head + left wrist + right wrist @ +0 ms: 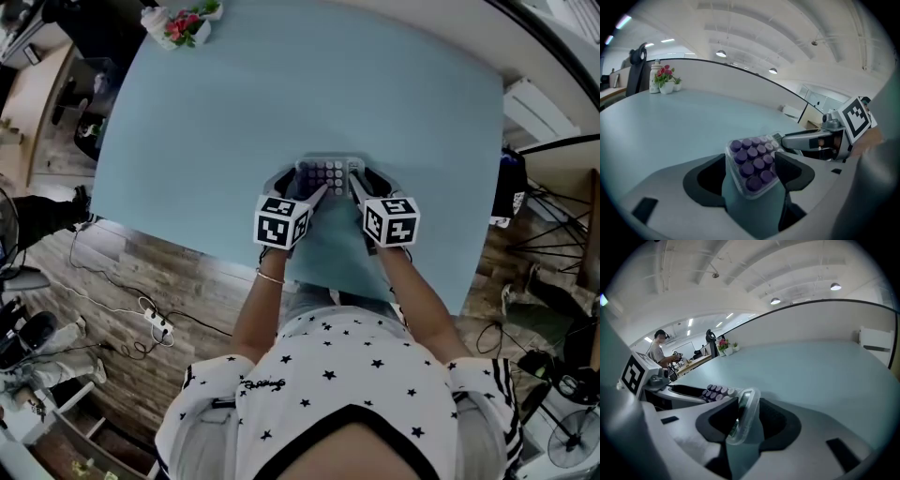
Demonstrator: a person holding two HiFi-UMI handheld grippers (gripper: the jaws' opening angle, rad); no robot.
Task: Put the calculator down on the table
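A small calculator (330,173) with rows of purple keys lies on the pale blue table (281,94), near its front edge. Both grippers flank it. My left gripper (300,185) has the calculator's keypad end (752,161) between its jaws, which stand wide, so I read it as open. My right gripper (367,183) straddles the clear-rimmed display end (743,413), with a gap showing beside the right pad. In the left gripper view the right gripper (806,140) reaches in from the right. In the right gripper view the left gripper (689,391) shows at the left.
A white pot of red flowers (183,23) stands at the table's far left corner. The table's front edge runs just behind the grippers, against the person's body. Cables and a power strip (157,323) lie on the wooden floor. A person (658,352) sits far off.
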